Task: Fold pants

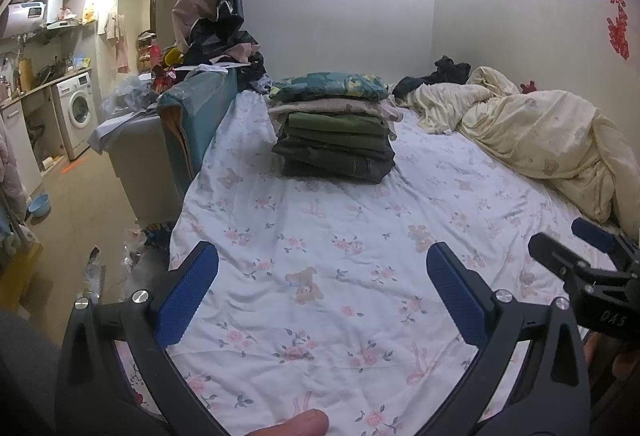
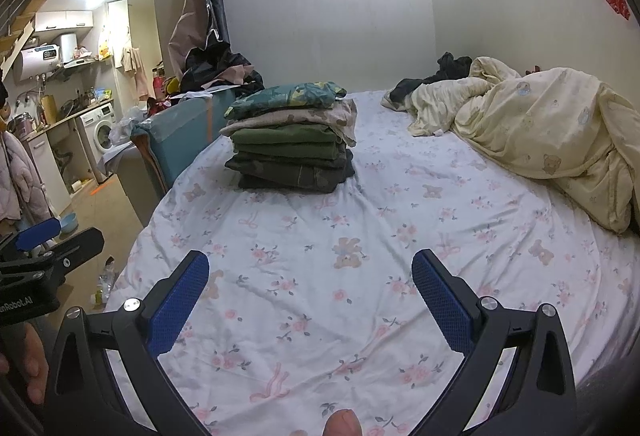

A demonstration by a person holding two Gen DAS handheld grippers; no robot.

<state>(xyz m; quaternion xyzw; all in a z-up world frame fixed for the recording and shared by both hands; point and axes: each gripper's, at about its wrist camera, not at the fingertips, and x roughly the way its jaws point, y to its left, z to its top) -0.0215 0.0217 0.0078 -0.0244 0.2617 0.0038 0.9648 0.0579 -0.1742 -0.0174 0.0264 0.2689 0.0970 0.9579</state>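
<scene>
Progress: folded stack (image 1: 334, 128) sitting near bed (image 1: 320, 236) far-left edge | left claw (image 1: 322, 300), right claw (image 2: 310, 302) hovering apart, gripping nothing | no unfolded pants showing.

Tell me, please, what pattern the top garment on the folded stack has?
Teal and yellow-green camouflage-like print, clearest in the left wrist view.

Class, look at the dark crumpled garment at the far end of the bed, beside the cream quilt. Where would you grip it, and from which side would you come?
Grip the raised peak of the dark crumpled garment, coming from above and from the stack side. It lies bunched, with no flat edge showing, and the cream quilt crowds its right. Both the left gripper and the right gripper are open and empty.
</scene>
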